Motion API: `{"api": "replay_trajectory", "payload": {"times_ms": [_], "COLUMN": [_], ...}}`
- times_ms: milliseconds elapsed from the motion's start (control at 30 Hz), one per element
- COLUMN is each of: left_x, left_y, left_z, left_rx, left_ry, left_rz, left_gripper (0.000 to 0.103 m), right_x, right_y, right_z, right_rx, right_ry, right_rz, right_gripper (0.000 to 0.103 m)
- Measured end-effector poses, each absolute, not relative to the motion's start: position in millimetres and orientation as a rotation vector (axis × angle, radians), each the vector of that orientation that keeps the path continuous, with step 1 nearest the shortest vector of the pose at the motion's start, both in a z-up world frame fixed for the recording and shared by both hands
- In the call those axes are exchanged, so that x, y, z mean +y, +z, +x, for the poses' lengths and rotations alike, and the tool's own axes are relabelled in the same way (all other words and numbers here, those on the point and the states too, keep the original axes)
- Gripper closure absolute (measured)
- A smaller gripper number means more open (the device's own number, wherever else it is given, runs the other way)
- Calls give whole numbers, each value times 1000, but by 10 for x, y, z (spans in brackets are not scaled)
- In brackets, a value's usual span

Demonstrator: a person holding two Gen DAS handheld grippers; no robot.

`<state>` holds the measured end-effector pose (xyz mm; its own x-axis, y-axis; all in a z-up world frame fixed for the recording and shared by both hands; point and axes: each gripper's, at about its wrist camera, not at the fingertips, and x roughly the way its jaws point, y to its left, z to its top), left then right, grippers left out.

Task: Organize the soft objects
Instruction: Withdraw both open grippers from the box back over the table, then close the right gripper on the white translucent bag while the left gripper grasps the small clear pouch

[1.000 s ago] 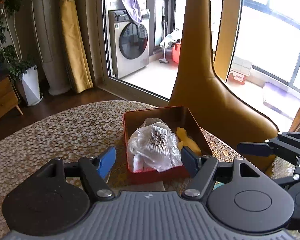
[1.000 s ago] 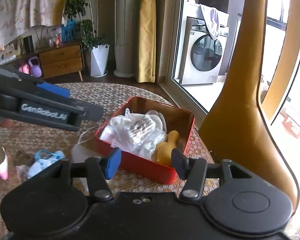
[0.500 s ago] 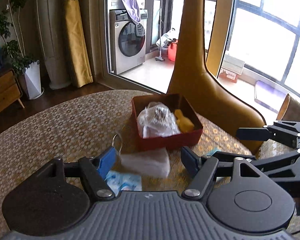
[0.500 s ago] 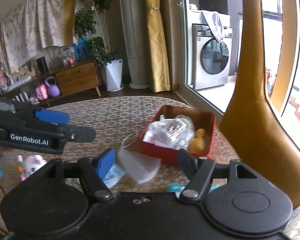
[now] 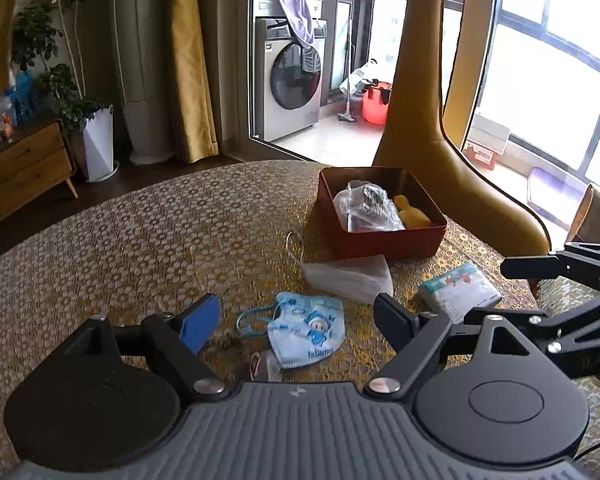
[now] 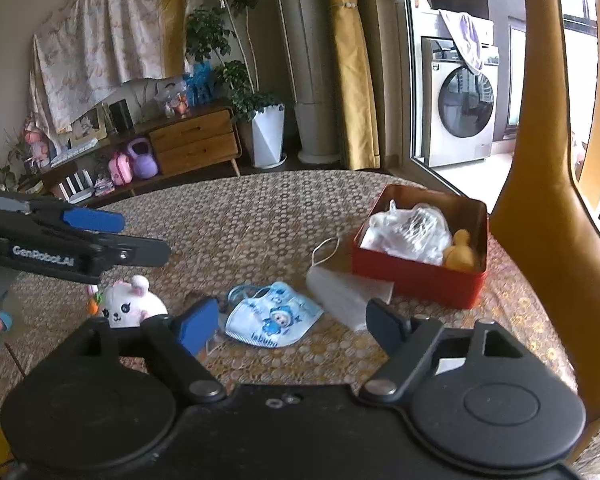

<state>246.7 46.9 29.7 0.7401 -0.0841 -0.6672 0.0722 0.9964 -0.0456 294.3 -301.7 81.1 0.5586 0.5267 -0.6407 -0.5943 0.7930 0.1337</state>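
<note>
A red box (image 5: 380,240) stands on the far right of the table and holds a clear plastic bag (image 5: 366,206) and a yellow soft toy (image 5: 410,212). In front of it lie a white mask (image 5: 348,276), a blue cartoon mask (image 5: 308,330) and a tissue pack (image 5: 458,288). My left gripper (image 5: 296,320) hovers over the blue mask, jaws opening, nothing between them. My right gripper (image 6: 292,324) also hangs above the blue mask (image 6: 272,316), jaws opening and empty. A white bunny plush (image 6: 130,306) sits at the left, below the left gripper (image 6: 136,236).
The round table (image 5: 140,248) has a gold patterned cloth. A tall mustard chair back (image 5: 428,140) rises just behind the red box (image 6: 416,280). A small dark item lies beside the blue mask. A wooden sideboard and a potted plant stand far off.
Both grippers have pulled back from the red box, which now looks smaller and farther away. The masks, tissue pack and bunny have come into view. Both pairs of jaws stand wider.
</note>
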Motion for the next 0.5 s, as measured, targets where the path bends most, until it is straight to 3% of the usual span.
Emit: {"api": "replay_trajectory", "payload": {"times_ms": [200,433,500], "left_x": [597,562,538], "left_y": [112,-108,-180], "left_z": [2301,2186,2155], "left_rx": [738,723,716], "left_ry": [-82,-56,-37], "left_rz": [-62,-47,-56], "left_gripper": [18,11,5], "right_x": [-2960,-2916,-2918], "right_y": [715,596,549], "right_z": [2913,2970,3012], "right_rx": [738,758,763], "right_ry": [683,677,677], "right_rz": [-62,-53,-47], "right_gripper": [11,6,5]}}
